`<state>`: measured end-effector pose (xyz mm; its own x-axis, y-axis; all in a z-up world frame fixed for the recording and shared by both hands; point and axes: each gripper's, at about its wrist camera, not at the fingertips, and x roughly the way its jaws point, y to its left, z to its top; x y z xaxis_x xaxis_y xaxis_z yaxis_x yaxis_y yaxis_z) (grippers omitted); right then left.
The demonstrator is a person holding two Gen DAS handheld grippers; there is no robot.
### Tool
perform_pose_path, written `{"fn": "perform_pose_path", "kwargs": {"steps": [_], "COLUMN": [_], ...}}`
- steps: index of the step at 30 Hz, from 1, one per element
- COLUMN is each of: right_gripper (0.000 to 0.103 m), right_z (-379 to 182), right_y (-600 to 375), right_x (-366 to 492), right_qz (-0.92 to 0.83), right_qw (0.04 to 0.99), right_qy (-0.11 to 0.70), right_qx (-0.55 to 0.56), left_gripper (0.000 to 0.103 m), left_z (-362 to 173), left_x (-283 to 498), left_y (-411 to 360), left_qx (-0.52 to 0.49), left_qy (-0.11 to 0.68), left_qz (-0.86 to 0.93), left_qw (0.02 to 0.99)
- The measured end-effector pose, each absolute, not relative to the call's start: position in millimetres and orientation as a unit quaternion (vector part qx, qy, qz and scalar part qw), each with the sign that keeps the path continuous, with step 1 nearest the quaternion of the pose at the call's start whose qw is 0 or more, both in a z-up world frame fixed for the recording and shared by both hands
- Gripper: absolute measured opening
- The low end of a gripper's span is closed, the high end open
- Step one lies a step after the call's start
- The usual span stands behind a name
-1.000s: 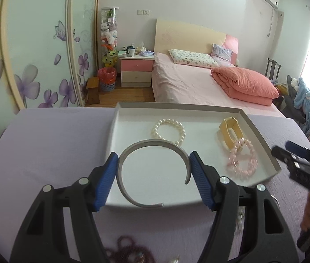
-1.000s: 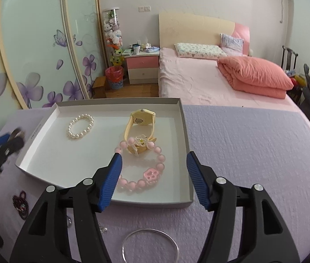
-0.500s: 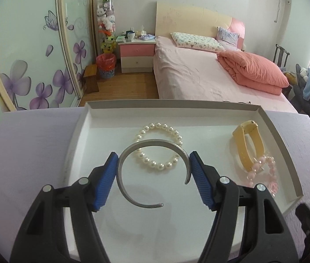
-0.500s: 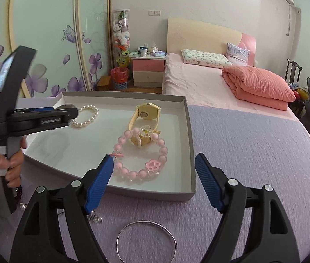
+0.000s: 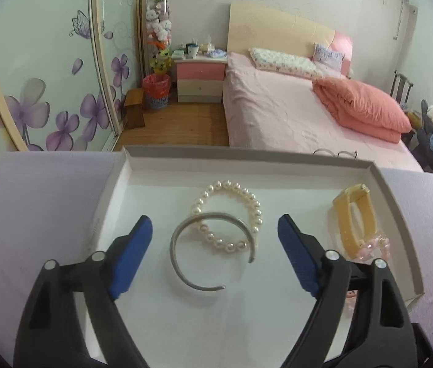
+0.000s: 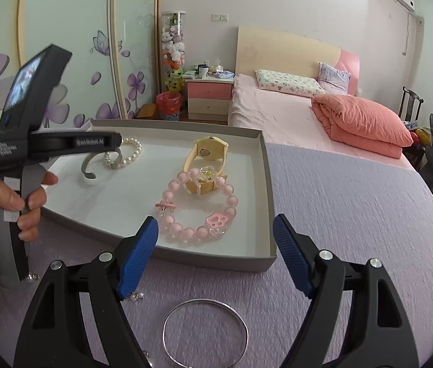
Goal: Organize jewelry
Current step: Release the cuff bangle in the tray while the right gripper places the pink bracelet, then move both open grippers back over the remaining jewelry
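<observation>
A white tray [image 5: 155, 322] [image 6: 263, 190] lies on the purple table. An open silver cuff bracelet [image 5: 179, 270] [image 6: 87, 165] lies in it, partly over a pearl bracelet [image 5: 231, 188] [image 6: 133, 150]. My left gripper [image 5: 214, 254] is open around the cuff, its blue pads apart from it. A yellow watch [image 5: 354, 214] [image 6: 207, 156] and a pink bead bracelet [image 5: 375, 247] [image 6: 198, 230] lie at the tray's right. My right gripper [image 6: 216, 254] is open and empty over the tray's near edge, above a thin silver bangle [image 6: 205, 331] on the table.
Small earrings [image 6: 135, 297] lie on the cloth by the right gripper's left finger. The left hand-held gripper body [image 6: 32, 153] reaches over the tray's left side. A pink bed [image 5: 293, 116] and nightstand [image 5: 201, 79] stand behind the table.
My left gripper opened and let go of the silver cuff, which now lies in the tray over the pearl bracelet. The right gripper moved slightly closer to the tray.
</observation>
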<state>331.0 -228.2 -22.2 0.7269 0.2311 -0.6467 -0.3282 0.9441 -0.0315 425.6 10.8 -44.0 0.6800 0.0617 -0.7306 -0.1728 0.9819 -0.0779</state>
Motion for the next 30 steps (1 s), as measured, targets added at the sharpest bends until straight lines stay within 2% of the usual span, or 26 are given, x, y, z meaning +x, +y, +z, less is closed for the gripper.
{"fn": "perform_pose_path", "kwargs": {"steps": [3, 10, 19, 30], "right_gripper": [0.079, 0.079, 0.078, 0.058], "right_z": [-20.1, -10.2, -1.5, -31.7], "right_y": [-227.0, -231.3, -243.2, -244.9], "right_x": [326.2, 310.6, 275.4, 228.0], "right_qz": [0.15, 0.147, 0.144, 0.177], "right_qw": [0.927, 0.93, 0.933, 0.908], "right_qy": [0.335, 0.331, 0.326, 0.378], "right_qx": [-0.075, -0.067, -0.045, -0.037], "left_gripper": [0.09, 0.091, 0.095, 0.099], "left_z": [-32.0, -6.8, 13.2, -8.8], "left_x": [412.8, 366.8, 261.6, 164.9], "left_y": [16.1, 38.6, 69.8, 73.3], "left_qx": [-0.074, -0.078, -0.053, -0.043], "left_qy": [0.381, 0.354, 0.312, 0.322], "left_qz": [0.062, 0.072, 0.095, 0.077], "left_qw": [0.92, 0.929, 0.944, 0.943]}}
